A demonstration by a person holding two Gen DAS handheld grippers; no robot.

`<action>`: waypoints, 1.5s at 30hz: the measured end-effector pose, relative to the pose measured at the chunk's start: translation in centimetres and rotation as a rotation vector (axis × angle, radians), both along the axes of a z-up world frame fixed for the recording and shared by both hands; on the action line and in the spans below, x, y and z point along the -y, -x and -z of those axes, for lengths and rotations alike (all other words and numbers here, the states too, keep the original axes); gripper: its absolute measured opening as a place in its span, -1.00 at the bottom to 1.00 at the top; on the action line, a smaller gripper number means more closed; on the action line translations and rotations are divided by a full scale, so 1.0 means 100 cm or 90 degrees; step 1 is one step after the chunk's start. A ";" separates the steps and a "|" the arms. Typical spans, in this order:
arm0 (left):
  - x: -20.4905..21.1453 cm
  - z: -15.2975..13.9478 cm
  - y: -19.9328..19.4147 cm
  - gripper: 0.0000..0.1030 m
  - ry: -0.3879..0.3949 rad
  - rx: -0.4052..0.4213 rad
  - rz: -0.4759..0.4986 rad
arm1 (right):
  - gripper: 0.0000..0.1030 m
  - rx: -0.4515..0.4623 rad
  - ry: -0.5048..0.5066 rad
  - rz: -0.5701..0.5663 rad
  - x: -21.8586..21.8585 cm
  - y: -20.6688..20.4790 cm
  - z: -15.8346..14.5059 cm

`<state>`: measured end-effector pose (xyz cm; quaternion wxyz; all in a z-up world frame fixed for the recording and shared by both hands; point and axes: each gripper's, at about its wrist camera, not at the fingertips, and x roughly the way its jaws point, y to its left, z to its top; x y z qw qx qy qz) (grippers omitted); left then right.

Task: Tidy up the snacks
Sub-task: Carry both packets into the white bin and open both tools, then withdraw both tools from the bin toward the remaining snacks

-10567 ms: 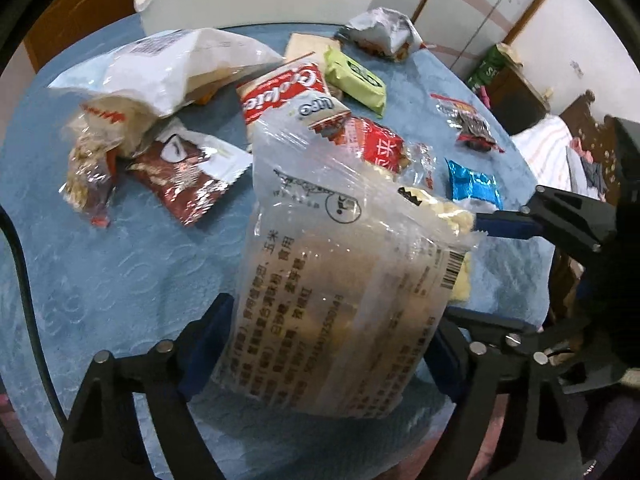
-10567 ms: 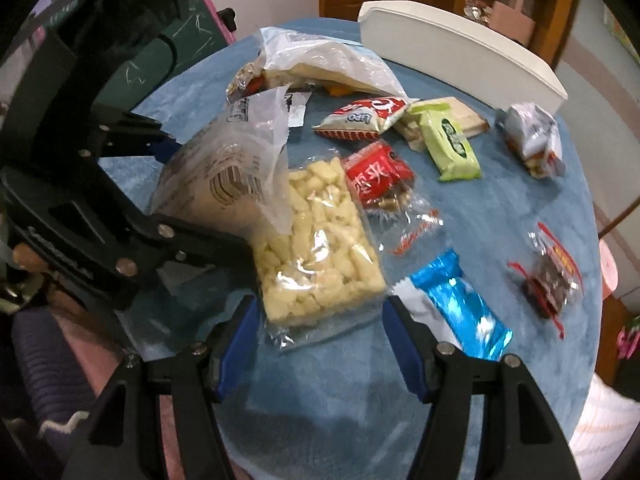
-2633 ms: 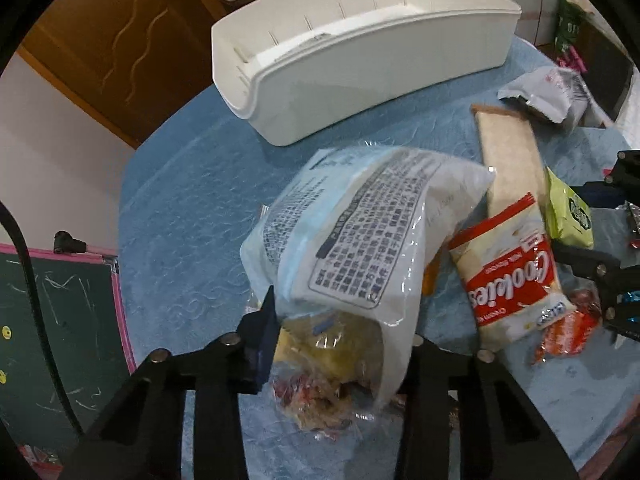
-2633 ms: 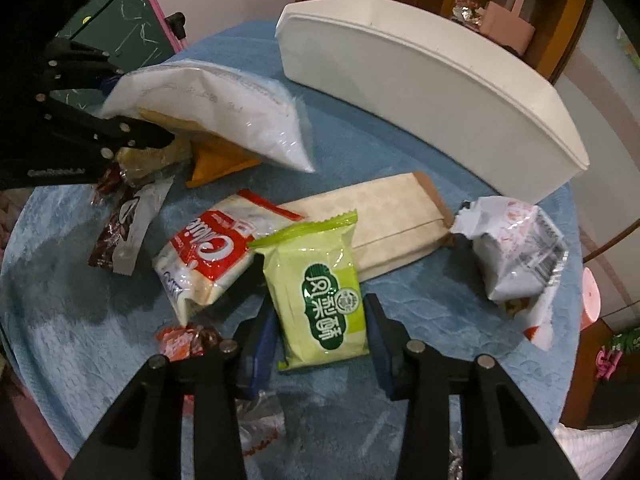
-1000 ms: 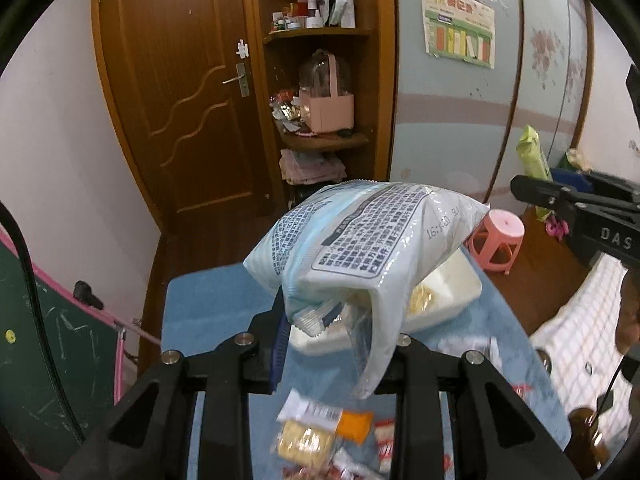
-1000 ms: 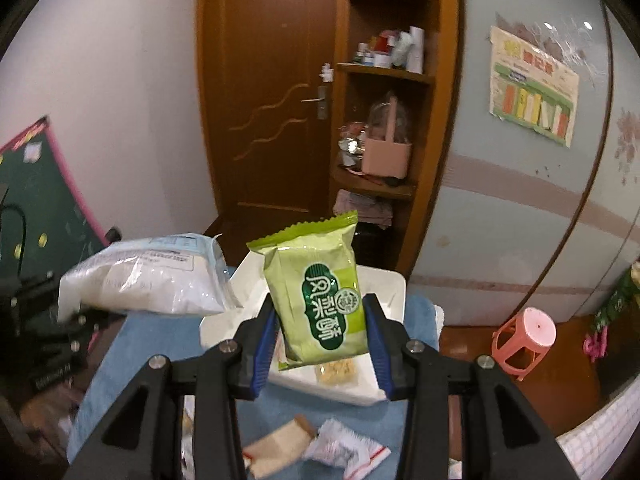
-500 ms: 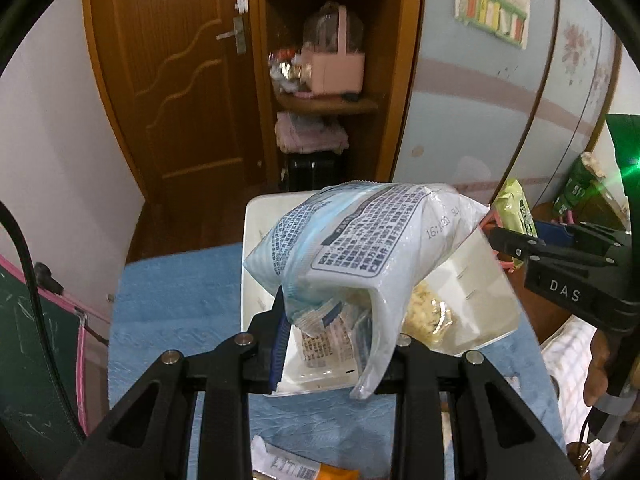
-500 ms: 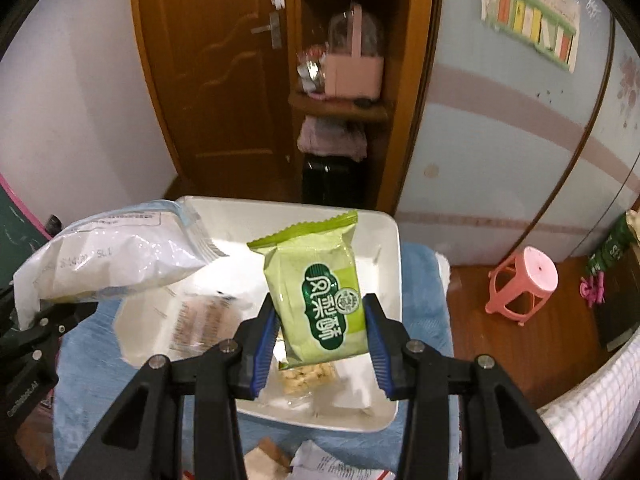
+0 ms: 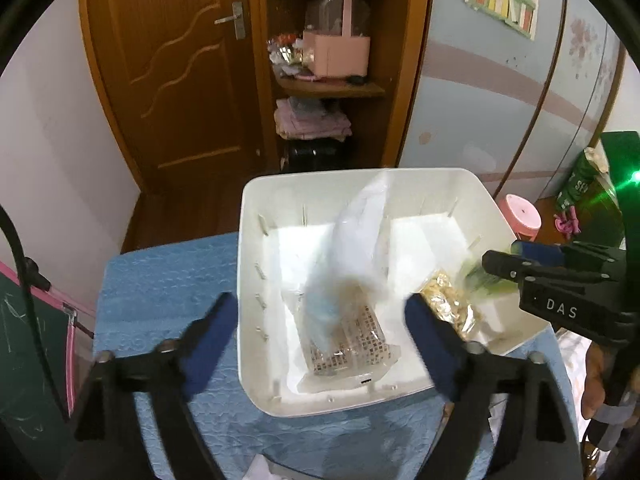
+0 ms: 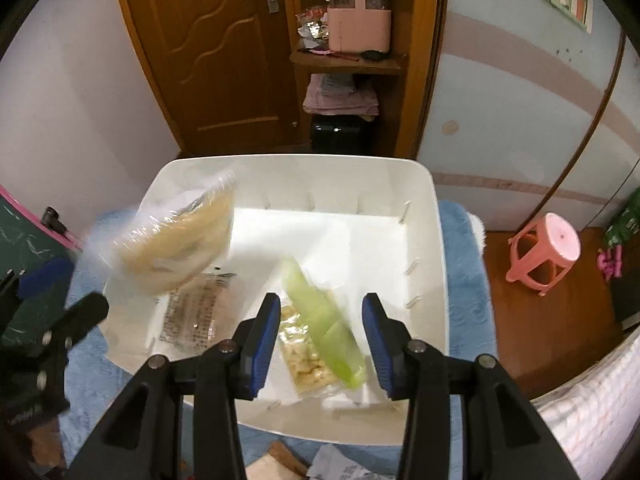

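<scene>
Right gripper (image 10: 320, 330) nearest us, jaws spread wide, and the green packet (image 10: 324, 326) is blurred between them, touching neither pad, dropping toward the white bin (image 10: 434, 240). Left gripper (image 9: 320, 336) hangs over the bin's near left part, jaws wide apart too, and the big white bag (image 9: 352, 248) is a smear of motion under it, tumbling inside the walls. Both hands sit above the bin, tilted nose-down, side by side, the right one poking into the left camera's view over the bin's right rim.

To finish this release cleanly, I'd say hold both tools high and let the packets settle before lifting away, so nothing snags a pad and flips out. Deeper in the bin, a clear pack of pale puffs (image 10: 306, 354) and a flat printed pack (image 10: 192, 312) lie on the floor. Beyond, blue cloth on the bench (image 9: 160, 276), then the wooden door (image 9: 176, 64).
</scene>
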<state>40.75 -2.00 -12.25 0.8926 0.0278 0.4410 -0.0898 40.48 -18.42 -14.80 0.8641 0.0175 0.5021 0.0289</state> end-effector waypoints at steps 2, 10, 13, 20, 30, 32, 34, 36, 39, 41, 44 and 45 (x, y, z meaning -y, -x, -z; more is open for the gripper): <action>-0.002 -0.001 0.005 0.69 -0.002 -0.003 0.006 | -0.16 -0.001 -0.008 0.002 0.000 0.002 0.001; -0.015 -0.007 0.030 0.69 -0.014 -0.012 0.012 | -0.16 0.013 -0.025 -0.010 -0.002 0.026 -0.009; -0.022 -0.012 0.045 0.69 -0.025 -0.010 0.014 | -0.16 0.017 -0.031 -0.018 -0.005 0.040 -0.015; -0.041 -0.036 0.082 0.69 -0.021 0.002 0.013 | -0.16 0.042 -0.043 -0.028 -0.009 0.075 -0.042; -0.058 -0.073 0.143 0.69 -0.021 0.027 0.031 | -0.16 0.075 -0.055 -0.065 -0.029 0.130 -0.085; -0.060 -0.080 0.157 0.69 -0.024 0.036 0.037 | -0.16 0.083 -0.052 -0.074 -0.034 0.141 -0.091; -0.063 -0.085 0.169 0.69 -0.026 0.042 0.045 | -0.16 0.090 -0.050 -0.084 -0.039 0.153 -0.098; -0.064 -0.088 0.180 0.69 -0.027 0.048 0.052 | -0.16 0.098 -0.049 -0.095 -0.044 0.166 -0.103; -0.068 -0.091 0.198 0.70 -0.030 0.053 0.066 | -0.16 0.107 -0.050 -0.109 -0.052 0.183 -0.106; -0.070 -0.089 0.209 0.70 -0.035 0.055 0.075 | -0.16 0.106 -0.053 -0.115 -0.055 0.191 -0.105; -0.072 -0.084 0.224 0.70 -0.037 0.053 0.086 | -0.16 0.097 -0.061 -0.123 -0.057 0.202 -0.098; -0.073 -0.081 0.228 0.70 -0.037 0.052 0.090 | -0.16 0.092 -0.067 -0.125 -0.058 0.205 -0.094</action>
